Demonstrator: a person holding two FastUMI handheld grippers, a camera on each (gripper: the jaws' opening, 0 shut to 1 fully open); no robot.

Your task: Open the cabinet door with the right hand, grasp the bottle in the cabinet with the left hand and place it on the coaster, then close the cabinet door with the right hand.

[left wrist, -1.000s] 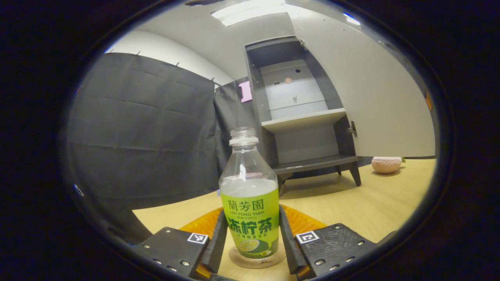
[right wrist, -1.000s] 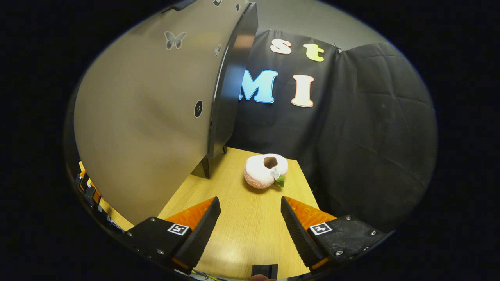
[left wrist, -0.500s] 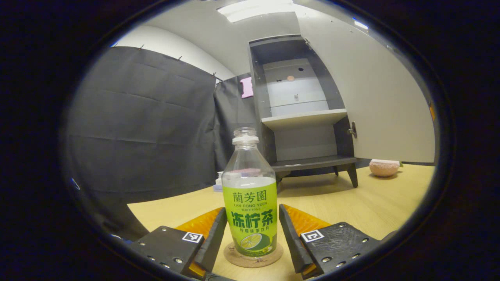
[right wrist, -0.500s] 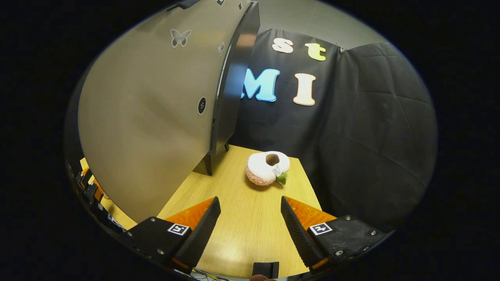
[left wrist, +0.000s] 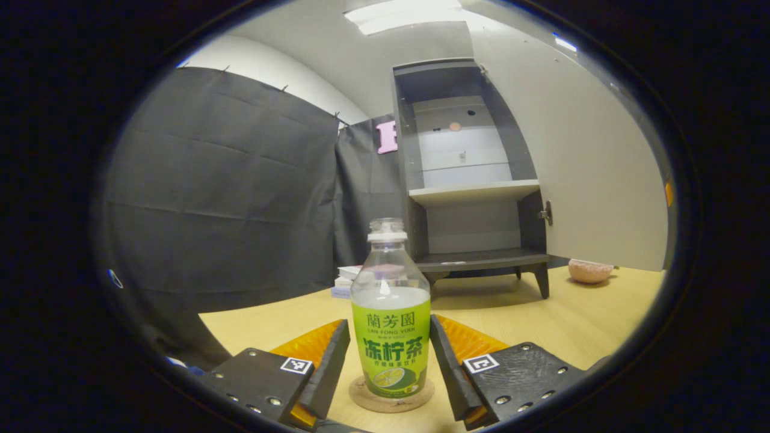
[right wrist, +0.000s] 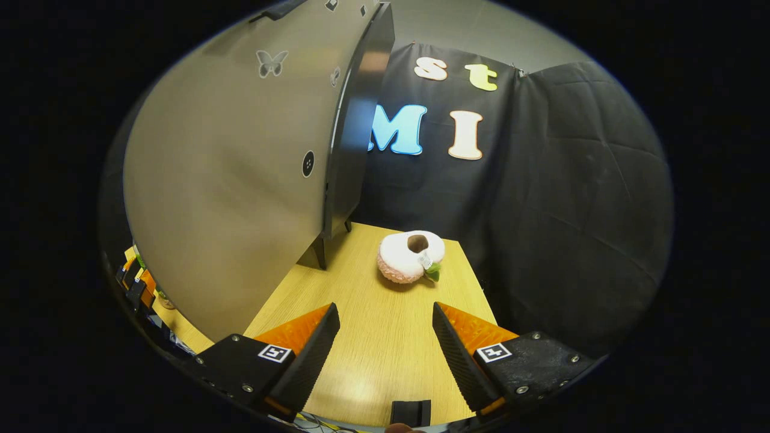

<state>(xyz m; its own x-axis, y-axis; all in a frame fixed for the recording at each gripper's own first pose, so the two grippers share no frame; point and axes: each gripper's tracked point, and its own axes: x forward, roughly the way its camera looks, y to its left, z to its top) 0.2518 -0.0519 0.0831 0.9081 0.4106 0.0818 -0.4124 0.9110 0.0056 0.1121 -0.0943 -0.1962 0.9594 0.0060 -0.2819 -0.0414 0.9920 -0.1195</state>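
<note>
The green-labelled bottle (left wrist: 391, 325) stands upright on the round coaster (left wrist: 391, 402) on the wooden table (left wrist: 541, 325). My left gripper (left wrist: 389, 340) is open, with one finger on each side of the bottle's lower half and a thin gap to it. Behind stands the dark cabinet (left wrist: 469, 180), its pale door (left wrist: 589, 150) swung wide open. In the right gripper view, my right gripper (right wrist: 385, 337) hangs open over the table (right wrist: 373, 361) with nothing between its fingers. The door's outer face (right wrist: 240, 180) with its round knob (right wrist: 307, 163) is just to its left.
A pink plush ring (right wrist: 410, 255) lies on the table beyond the right gripper, near the cabinet's leg; the left gripper view has that plush ring (left wrist: 589, 270) under the door. A small stack of boxes (left wrist: 348, 281) sits left of the cabinet. Black cloth walls close in the table.
The bottle went down onto the coaster and the left fingers let go of it. The left gripper then drew back a little. The right gripper barely moved.
</note>
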